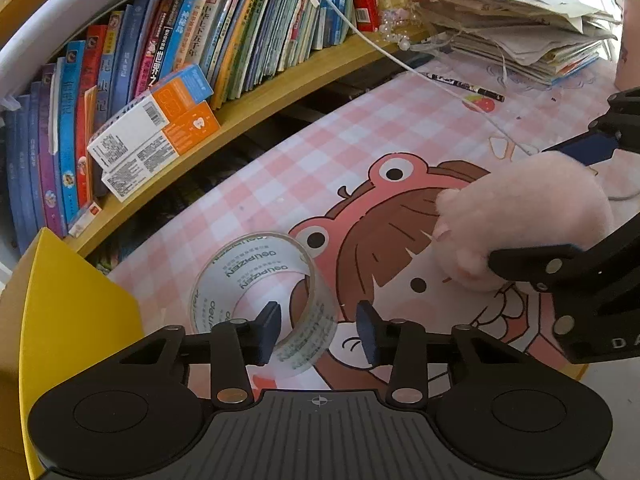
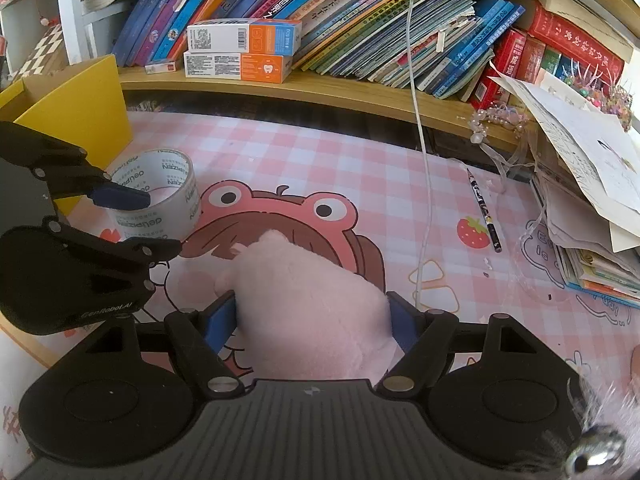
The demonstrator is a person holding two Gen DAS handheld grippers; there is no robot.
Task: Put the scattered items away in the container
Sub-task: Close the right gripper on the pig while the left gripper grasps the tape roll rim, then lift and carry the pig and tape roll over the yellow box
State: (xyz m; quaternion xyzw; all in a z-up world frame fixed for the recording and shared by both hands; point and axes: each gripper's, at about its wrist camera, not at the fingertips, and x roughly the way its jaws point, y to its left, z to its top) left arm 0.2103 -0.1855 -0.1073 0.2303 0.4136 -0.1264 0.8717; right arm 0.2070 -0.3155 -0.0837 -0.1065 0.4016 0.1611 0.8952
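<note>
two grippers at work on a pink checked desk mat

the left wrist view shows the left gripper (image 1: 318,330) angled down over a clear tape roll (image 1: 262,300) lying on the pink checked mat (image 1: 320,152). one pad sits inside the ring, the other outside, with a gap visible beside the wall; the jaws are partly open and no firm pinch is visible. a yellow container (image 1: 76,304) stands just left of the roll.

only the right wrist view shows the right gripper (image 2: 310,320) closely: its blue pads press both sides of a pink plush toy (image 2: 308,304) resting on the mat. it also reveals a pencil (image 2: 484,210), a white cord (image 2: 420,128) and a paper stack (image 2: 592,184) to the right. both grippers slope steeply downward, side by side.
</note>
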